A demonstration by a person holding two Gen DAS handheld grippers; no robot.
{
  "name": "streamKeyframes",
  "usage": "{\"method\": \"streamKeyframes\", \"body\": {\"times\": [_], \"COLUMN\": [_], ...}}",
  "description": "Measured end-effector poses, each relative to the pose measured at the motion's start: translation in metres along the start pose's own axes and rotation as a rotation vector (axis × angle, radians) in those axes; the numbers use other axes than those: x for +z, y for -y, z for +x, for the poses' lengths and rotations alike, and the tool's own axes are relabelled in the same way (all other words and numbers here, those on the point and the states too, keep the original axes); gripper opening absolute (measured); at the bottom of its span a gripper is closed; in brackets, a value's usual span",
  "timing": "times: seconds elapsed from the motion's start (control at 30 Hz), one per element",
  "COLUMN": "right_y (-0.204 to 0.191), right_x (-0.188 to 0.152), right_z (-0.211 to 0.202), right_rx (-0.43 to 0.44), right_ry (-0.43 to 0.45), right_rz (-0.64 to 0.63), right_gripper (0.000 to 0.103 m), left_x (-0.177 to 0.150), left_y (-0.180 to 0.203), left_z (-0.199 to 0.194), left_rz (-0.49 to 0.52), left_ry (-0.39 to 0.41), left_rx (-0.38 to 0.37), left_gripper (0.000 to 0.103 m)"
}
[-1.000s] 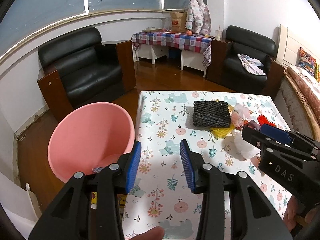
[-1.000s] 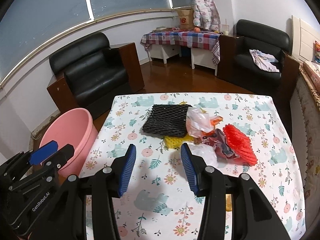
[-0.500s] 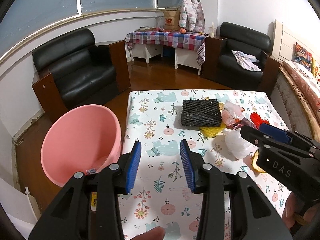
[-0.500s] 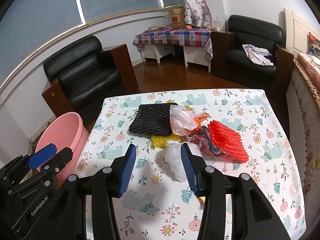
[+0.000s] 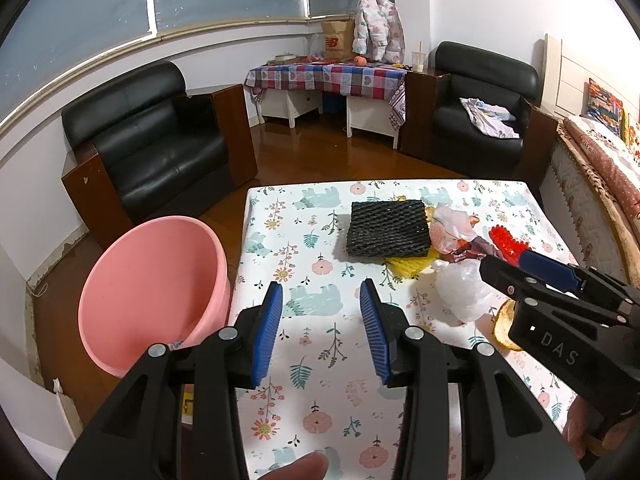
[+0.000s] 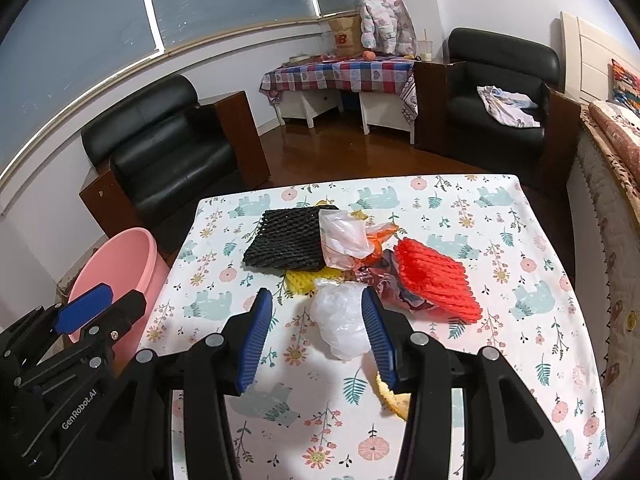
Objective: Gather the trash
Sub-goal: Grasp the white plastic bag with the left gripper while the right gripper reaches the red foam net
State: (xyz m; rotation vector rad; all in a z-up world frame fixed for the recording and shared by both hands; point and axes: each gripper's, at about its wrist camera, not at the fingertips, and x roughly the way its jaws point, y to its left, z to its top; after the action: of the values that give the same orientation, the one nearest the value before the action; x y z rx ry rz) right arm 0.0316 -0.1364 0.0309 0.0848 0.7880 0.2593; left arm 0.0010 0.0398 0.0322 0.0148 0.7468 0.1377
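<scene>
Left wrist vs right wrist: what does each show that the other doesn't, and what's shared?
Left wrist only: the inside of the pink tub down to a scrap at its bottom, a fingertip at the lower edge, and the right gripper from the side.

Right wrist only: the red net spread out in full, and the left gripper from the side.

Both: the table, black net, yellow net, white bag, peel, both grippers open and empty.
</scene>
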Motion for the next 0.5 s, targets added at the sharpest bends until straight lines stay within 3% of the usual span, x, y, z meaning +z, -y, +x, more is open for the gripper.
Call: {"method": "streamKeyframes", "body": {"times": [0.5], "right_y": [0.027], "right_x": [-0.007], "right_z": [-0.007], "right_rx": [-0.038], "right_ry": [0.004], "right_rz": [0.022], "right_gripper": [0.046], "left_x": [-0.004], "left_y": [0.006], "left_z": [0.009], "left_rz": [0.010], "left_ry": [-0.020], "left_rx": [-0.024], "left_gripper": [0.041]}}
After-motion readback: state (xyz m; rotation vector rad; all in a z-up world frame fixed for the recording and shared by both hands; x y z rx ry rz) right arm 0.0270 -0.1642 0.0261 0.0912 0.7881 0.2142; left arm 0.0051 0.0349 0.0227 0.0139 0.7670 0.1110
